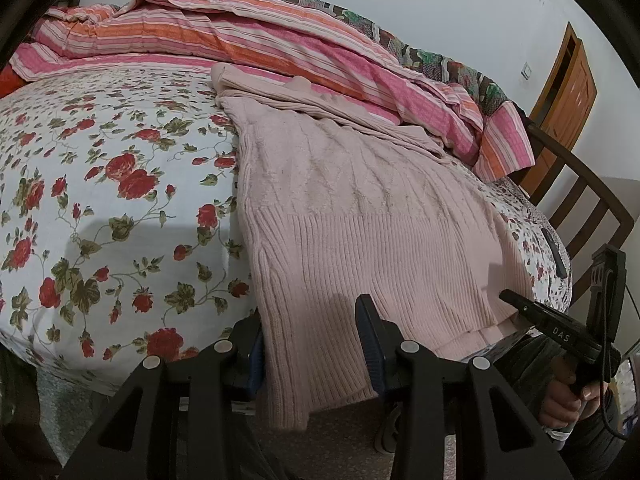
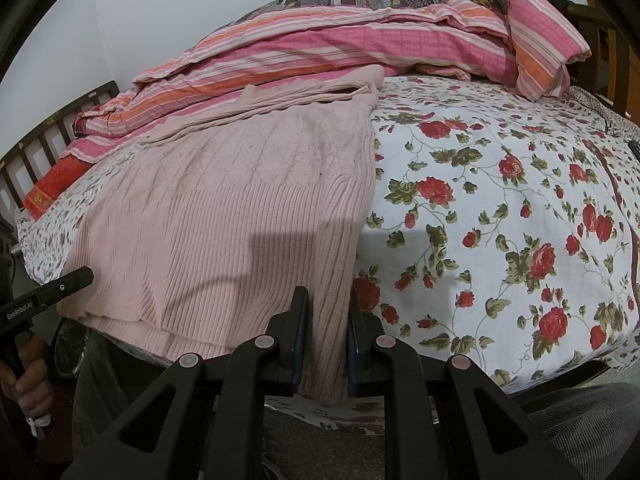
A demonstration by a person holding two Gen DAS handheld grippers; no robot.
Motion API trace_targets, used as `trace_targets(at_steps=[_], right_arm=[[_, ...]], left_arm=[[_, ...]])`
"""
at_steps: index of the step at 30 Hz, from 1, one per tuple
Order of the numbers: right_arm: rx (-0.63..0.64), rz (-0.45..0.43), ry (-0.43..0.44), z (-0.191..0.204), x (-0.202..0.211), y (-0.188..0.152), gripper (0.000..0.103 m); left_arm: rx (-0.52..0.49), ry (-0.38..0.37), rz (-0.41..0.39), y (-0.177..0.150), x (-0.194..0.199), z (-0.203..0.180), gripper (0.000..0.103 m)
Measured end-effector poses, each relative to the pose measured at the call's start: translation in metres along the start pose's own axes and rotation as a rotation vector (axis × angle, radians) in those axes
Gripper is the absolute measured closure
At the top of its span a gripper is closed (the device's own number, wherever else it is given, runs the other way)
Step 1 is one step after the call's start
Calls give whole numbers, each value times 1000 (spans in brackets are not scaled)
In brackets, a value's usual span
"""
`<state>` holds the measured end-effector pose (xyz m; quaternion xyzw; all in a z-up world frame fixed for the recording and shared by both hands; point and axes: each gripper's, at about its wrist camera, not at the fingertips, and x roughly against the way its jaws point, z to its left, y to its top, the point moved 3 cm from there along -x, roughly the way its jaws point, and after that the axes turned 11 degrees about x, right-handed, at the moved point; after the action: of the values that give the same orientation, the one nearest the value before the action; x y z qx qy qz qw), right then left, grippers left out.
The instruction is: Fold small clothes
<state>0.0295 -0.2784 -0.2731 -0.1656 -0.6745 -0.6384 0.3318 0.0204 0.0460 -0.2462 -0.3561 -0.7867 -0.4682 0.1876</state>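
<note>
Both grippers sit at the near hem of the pink sweater (image 1: 360, 208) on the bed (image 1: 100, 208): left gripper (image 1: 316, 344) and right gripper (image 2: 329, 334) each clamped on a corner, so next is probably lifting both toward the far end.

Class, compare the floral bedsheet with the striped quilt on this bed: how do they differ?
The floral bedsheet is white with red roses; the striped quilt has pink and orange bands. The bedsheet lies spread flat; the quilt is bunched along the far side. Both touch the pink sweater.
</note>
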Motion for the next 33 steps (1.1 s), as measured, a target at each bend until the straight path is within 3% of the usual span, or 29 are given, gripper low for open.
trace_targets(at_steps=[23,31,33], right_arm=[[9,0,-4,2,2,1,85],[12,3,26,4,3,-1,85],[7,4,41,4,4,-2,88]], left_arm=[[21,-26,12,-3,6,4,66],[84,-82,22,-2,11,12,93],[119,-108,26,0,13,16,95]])
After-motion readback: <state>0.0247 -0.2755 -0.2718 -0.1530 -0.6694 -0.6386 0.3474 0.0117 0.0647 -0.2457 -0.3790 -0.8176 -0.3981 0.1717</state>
